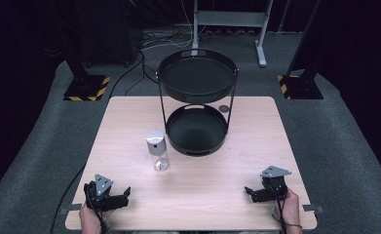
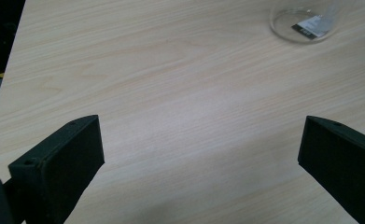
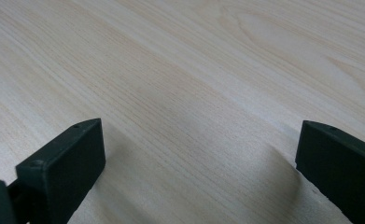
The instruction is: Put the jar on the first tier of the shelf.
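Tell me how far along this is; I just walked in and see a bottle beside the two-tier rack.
Nothing looks done yet: the clear bottle stands upright on the table, beside the black rack, whose trays are empty. Nothing is in hand: the left hand-held gripper and right hand-held gripper are open near the front edge. Any grasp is yet to come.

Near half of the table [image 1: 129,122]: bare wood betw. the left gripper [image 1: 121,194] and right gripper [image 1: 250,191], jaws of both spread wide, nothing betw. them, so room to pass there. Obstacles: clear jar [image 1: 157,150] w/ silver lid, upright, just left of centre, ahead of the left gripper; its base shows at top of left gripper view [image 2: 306,23]. Two-tier black tray stand [image 1: 196,129] at centre-back, just right of the jar, narrow gap betw. them. Thin side rods hold the upper tray [image 1: 198,80] over the lower one, so reach into the lower goes under it. Left and right table edges free.
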`<state>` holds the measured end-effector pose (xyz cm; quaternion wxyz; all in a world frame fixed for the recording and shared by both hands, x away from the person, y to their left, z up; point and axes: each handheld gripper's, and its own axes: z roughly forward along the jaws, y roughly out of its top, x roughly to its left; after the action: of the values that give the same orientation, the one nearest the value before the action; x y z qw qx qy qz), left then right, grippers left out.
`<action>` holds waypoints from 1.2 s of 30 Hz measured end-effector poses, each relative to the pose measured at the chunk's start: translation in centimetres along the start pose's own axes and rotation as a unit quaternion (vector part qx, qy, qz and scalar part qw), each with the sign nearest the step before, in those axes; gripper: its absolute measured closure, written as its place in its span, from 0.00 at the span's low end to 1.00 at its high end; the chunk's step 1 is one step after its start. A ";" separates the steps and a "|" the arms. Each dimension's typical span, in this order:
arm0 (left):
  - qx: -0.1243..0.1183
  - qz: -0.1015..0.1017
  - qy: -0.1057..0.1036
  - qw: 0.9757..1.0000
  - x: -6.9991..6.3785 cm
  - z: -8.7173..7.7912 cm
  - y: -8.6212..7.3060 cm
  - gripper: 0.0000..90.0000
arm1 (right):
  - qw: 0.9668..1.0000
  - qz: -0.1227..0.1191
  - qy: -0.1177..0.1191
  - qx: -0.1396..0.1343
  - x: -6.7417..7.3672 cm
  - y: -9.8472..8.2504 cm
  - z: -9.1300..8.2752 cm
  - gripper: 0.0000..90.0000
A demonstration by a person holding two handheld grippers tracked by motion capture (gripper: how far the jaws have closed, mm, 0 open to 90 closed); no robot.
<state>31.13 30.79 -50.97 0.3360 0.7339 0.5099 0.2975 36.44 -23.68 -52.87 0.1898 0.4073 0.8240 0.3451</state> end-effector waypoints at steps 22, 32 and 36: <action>-0.032 0.002 -0.023 0.999 -2.2 0.7 2.0 0.00 | 1.000 0.007 0.000 -0.012 -0.2 -0.1 -0.2 0.02; -0.038 0.003 -0.037 0.999 -3.2 1.1 2.8 0.00 | 1.000 0.005 0.000 -0.018 -0.2 -0.1 -0.3 0.02; -0.045 0.007 -0.039 0.998 -3.5 1.1 3.3 0.00 | 1.000 0.009 -0.001 -0.018 -0.2 -0.1 -0.3 0.02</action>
<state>32.74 26.41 -49.28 0.3860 0.7328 0.4771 0.2939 36.36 -24.04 -52.75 0.1947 0.4114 0.8141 0.3608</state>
